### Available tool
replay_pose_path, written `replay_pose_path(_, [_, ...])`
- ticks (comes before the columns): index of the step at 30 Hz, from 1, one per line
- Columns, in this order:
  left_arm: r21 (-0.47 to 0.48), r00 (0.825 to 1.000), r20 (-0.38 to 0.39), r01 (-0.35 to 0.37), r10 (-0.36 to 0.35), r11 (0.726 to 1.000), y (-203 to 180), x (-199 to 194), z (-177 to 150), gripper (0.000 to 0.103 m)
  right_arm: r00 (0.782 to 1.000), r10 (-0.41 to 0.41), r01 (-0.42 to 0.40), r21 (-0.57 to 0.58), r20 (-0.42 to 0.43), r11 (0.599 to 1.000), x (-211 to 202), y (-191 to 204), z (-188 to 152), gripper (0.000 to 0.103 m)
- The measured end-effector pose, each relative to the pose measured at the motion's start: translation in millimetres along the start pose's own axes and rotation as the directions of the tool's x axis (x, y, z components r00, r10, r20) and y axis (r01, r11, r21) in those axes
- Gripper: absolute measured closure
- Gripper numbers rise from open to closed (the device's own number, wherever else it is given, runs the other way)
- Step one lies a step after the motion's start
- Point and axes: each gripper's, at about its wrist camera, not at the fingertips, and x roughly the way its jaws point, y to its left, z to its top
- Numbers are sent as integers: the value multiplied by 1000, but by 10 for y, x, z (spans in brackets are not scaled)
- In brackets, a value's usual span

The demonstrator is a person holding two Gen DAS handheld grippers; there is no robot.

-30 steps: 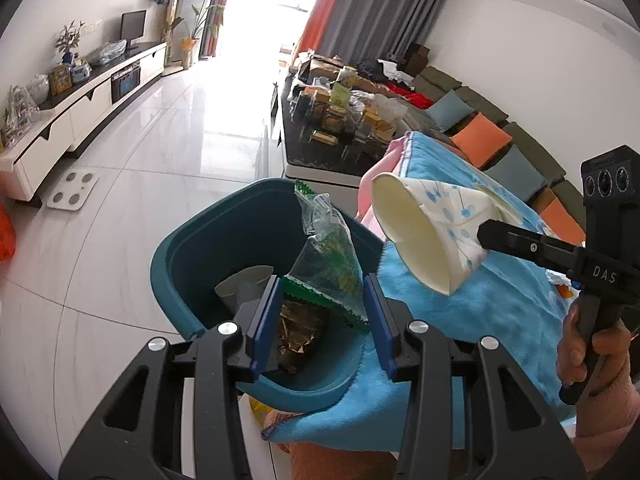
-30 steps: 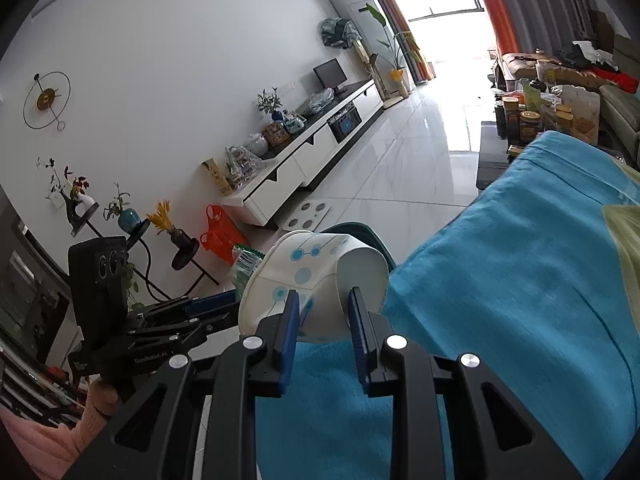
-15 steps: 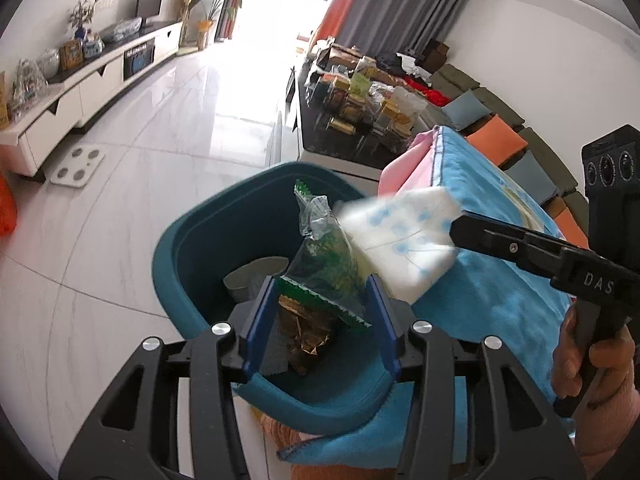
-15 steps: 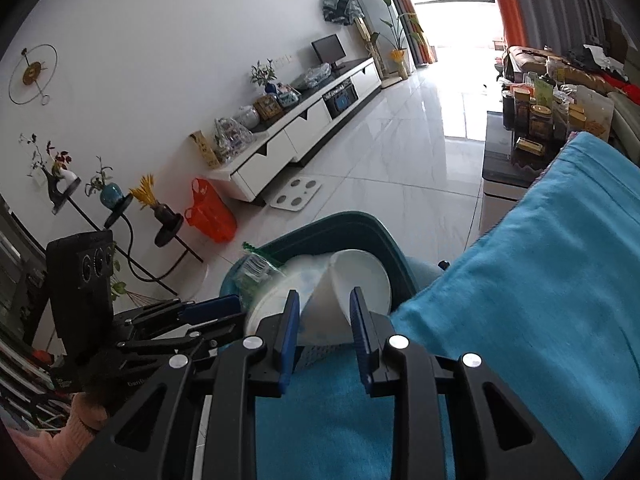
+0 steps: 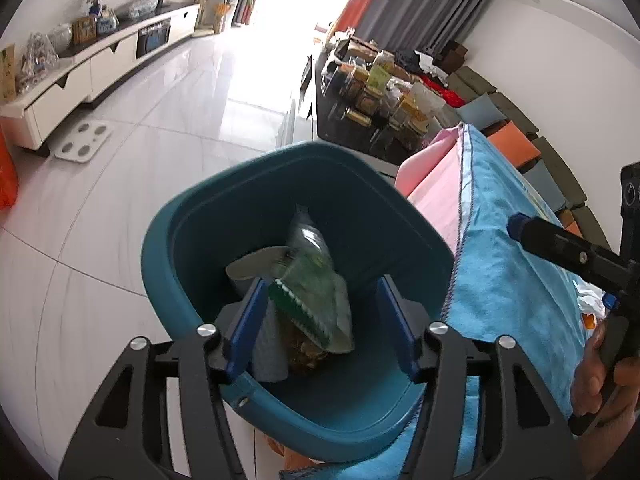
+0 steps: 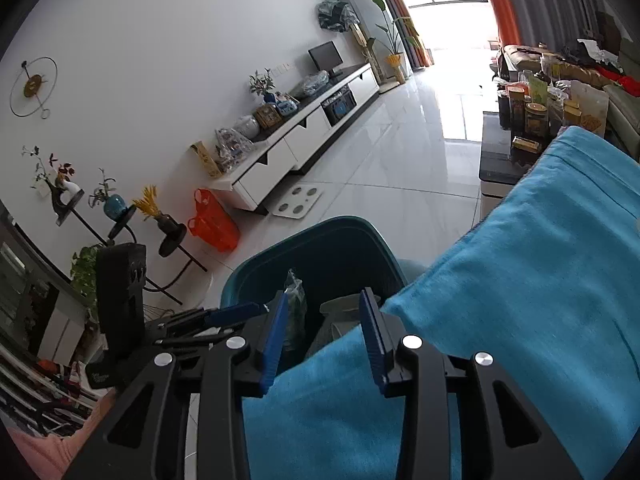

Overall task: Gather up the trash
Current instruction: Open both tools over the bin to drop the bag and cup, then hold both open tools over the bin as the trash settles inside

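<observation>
Right of the gripper a blue towel [image 5: 508, 280] drapes over pink cloth [image 5: 436, 196]. Ahead stands a low counter [image 5: 340, 128] crowded with jars; far left, a white TV cabinet [image 5: 80, 76].

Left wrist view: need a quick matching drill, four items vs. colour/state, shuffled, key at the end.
Items:
1. bin
2. snack bag
3. towel
4. left gripper

Descriptions:
A. light blue, draped beside the bin
B. teal, holding trash
C. jaws apart, just been opening
D. green and clear, blurred, inside the bin between the jaws

Pairs: 1-B, 2-D, 3-A, 4-C
</observation>
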Motion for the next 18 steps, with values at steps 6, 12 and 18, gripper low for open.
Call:
replay_pose_path(6, [65,998,54,-21,18,998,-180,-168,53,36,998,9,-9,-6,59,1000,-414,-71,-133,59])
replay_pose_path(12, [94,999,36,-35,31,995,-275,-129,56,31,993,-7,2,47,115,999,-861,-286,-339,57])
replay_pose_path(18, [47,999,8,54,-54,997,-256,-119,52,29,988,-43,28,100,150,995,-1180,-486,-558,55])
